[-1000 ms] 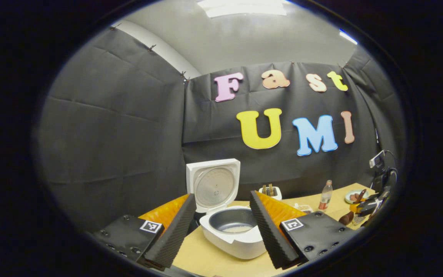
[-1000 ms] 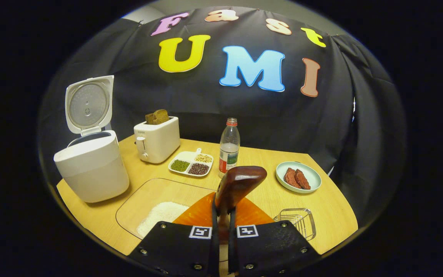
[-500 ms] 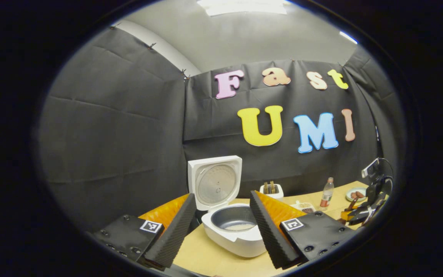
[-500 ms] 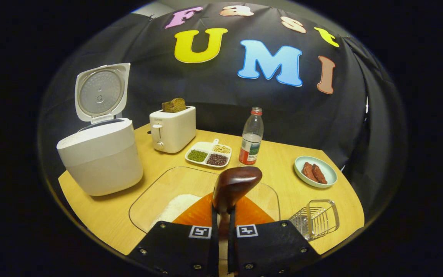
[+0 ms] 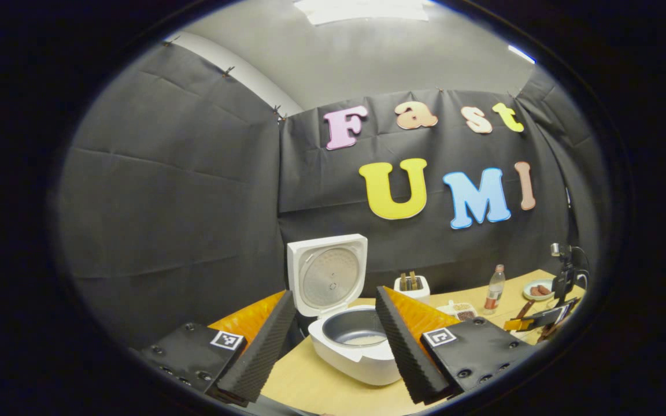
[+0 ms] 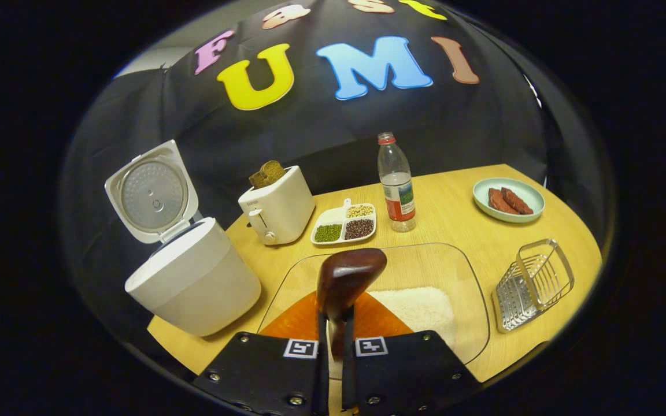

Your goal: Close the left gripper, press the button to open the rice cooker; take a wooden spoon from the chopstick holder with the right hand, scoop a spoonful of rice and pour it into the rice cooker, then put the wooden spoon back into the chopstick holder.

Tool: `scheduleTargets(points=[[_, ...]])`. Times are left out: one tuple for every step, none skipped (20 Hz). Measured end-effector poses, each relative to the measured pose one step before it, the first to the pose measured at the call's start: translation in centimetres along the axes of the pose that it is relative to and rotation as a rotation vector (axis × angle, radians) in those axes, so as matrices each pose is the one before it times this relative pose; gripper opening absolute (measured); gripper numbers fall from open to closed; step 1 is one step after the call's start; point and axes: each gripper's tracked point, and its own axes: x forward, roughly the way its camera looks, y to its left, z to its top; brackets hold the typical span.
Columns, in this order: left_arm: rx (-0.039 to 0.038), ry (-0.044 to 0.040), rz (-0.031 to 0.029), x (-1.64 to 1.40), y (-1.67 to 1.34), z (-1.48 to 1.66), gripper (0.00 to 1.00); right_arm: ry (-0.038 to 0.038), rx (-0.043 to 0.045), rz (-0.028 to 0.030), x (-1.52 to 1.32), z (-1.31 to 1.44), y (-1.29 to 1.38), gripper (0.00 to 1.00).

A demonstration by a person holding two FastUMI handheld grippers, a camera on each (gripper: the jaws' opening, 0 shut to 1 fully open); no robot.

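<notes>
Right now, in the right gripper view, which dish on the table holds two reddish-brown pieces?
The round pale green plate at the far right; the divided white tray holds beans, and the glass tray holds rice.

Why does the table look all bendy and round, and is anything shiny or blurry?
Right gripper view: the fisheye lens curves the table edge and tilts the rice cooker; soft glare sits on the wooden spoon bowl, and everything looks sharp. Left gripper view: the wall seams bow outward, a bright ceiling light glares at the top, and things at the far right edge look small and squashed.
</notes>
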Motion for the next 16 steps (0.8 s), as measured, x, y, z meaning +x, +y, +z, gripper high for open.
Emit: scheduleTargets(points=[[-0.00143,0.00070,0.00101,0.038,0.052,0.029,0.97,0.00032,0.05071,0.00048,0.076,0.080,-0.271,0.10],[-0.00075,0.00121,-0.00066,-0.123,-0.004,0.037,0.96,0.00089,0.04270,0.00162,-0.194,-0.081,-0.263,0.10],[0.00125,-0.00004,-0.00144,0.026,-0.046,-0.075,0.97,0.00308,0.05332,0.00251,0.063,0.116,-0.386,0.10],[0.00401,0.00013,-0.00084,0.041,-0.013,0.052,0.97,0.00286,0.05961,0.00384,0.009,0.098,-0.417,0.09],[0.00571,0.00036,-0.00198,-0.073,-0.084,0.030,0.97,0.00419,0.07049,0.00343,0.230,0.319,-0.583,0.09],[0.00707,0.00207,-0.00207,-0.049,-0.093,0.143,0.97,0.00653,0.08097,0.00963,0.125,0.049,-0.368,0.09],[0.00680,-0.00007,-0.00359,-0.130,0.056,0.104,0.97,0.00510,0.07658,0.00821,0.187,0.295,-0.274,0.09],[0.00644,-0.00599,-0.00145,-0.171,0.026,0.348,0.96,0.00304,0.05631,0.00664,0.188,0.057,-0.201,0.09],[0.00569,-0.00529,0.00180,0.034,0.176,0.194,0.96,0.00283,0.03795,0.00808,0.067,0.145,-0.063,0.09],[0.00403,-0.00338,0.00288,-0.045,0.199,0.299,0.97,-0.00255,0.02525,0.00680,-0.238,0.231,-0.129,0.09],[0.00117,-0.00284,0.00143,-0.125,0.058,0.130,0.96,-0.00802,0.01534,0.00706,-0.201,0.572,0.060,0.10],[0.00029,-0.00232,0.00055,-0.032,0.090,0.176,0.96,-0.00971,0.00838,0.01100,-0.259,0.467,0.149,0.09],[0.00108,-0.00159,0.00118,0.030,-0.035,0.156,0.97,-0.01117,0.01255,0.01097,-0.258,0.740,0.203,0.09],[0.00130,-0.00249,-0.00069,-0.059,0.013,0.154,0.96,-0.00809,0.01947,0.01036,-0.287,0.673,0.153,0.09],[0.00030,-0.00108,-0.00138,-0.005,-0.116,-0.066,0.96,-0.00557,0.02509,0.01450,-0.250,0.738,0.301,0.09],[-0.00200,-0.00009,-0.00381,-0.093,-0.156,0.078,0.96,-0.00797,0.02371,0.01756,-0.256,0.663,0.379,0.09]])
